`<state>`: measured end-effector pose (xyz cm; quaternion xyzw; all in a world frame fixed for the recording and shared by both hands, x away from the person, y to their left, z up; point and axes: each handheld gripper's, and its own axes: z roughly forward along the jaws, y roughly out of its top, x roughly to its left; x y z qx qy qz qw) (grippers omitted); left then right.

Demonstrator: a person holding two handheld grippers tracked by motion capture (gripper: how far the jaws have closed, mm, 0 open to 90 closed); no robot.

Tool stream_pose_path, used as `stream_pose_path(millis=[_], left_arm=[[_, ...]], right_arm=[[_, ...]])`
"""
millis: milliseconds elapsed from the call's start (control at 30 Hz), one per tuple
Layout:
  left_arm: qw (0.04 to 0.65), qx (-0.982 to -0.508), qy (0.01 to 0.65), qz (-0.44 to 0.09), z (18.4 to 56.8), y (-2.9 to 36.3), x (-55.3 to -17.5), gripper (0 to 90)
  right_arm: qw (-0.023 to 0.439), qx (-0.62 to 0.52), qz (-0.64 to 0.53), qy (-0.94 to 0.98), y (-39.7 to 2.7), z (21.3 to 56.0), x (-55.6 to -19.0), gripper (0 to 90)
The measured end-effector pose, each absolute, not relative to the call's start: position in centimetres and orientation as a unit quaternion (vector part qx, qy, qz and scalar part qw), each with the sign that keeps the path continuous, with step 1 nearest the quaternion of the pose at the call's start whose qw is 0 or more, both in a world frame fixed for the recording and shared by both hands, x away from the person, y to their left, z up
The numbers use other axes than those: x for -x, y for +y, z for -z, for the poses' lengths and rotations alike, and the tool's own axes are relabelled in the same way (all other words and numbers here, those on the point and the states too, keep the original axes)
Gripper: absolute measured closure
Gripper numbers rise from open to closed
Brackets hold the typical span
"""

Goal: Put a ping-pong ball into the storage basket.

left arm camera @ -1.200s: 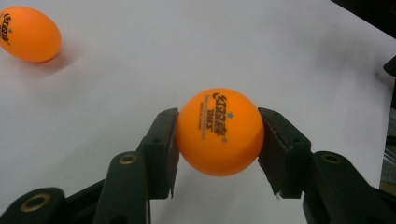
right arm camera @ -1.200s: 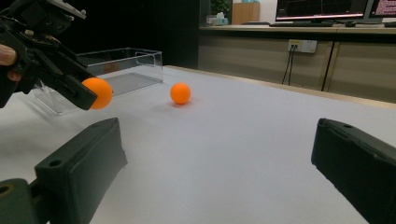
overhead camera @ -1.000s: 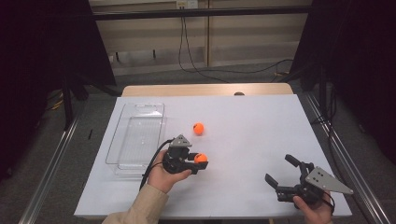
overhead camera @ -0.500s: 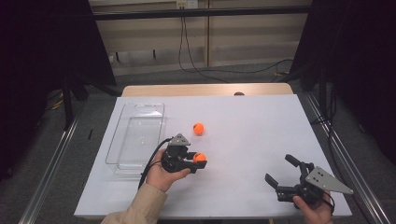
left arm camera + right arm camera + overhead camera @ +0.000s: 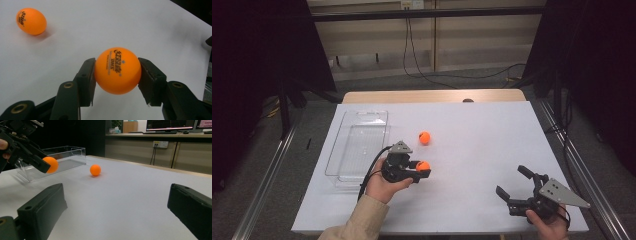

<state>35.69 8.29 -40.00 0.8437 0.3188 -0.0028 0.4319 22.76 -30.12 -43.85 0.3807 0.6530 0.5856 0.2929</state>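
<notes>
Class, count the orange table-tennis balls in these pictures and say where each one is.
2. One orange table-tennis ball is held in the left gripper; the other rests on the white table.

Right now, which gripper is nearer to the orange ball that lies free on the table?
Left. The left gripper, shut on another ball, is just in front of the free ball. The right gripper stands open far off, near the table's right front corner.
</notes>
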Motion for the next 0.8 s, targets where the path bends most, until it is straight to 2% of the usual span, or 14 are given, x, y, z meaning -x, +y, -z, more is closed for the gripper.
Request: stream_pose_path(millis=[800], left_arm=[[0.439, -0.834, 0.334, -0.003, 39.2, 9.6, -36.3, 50.9]], right_arm=[[0.292, -0.385, -0.584, 0.652, -30.2, 43.9, -22.8, 0.8]])
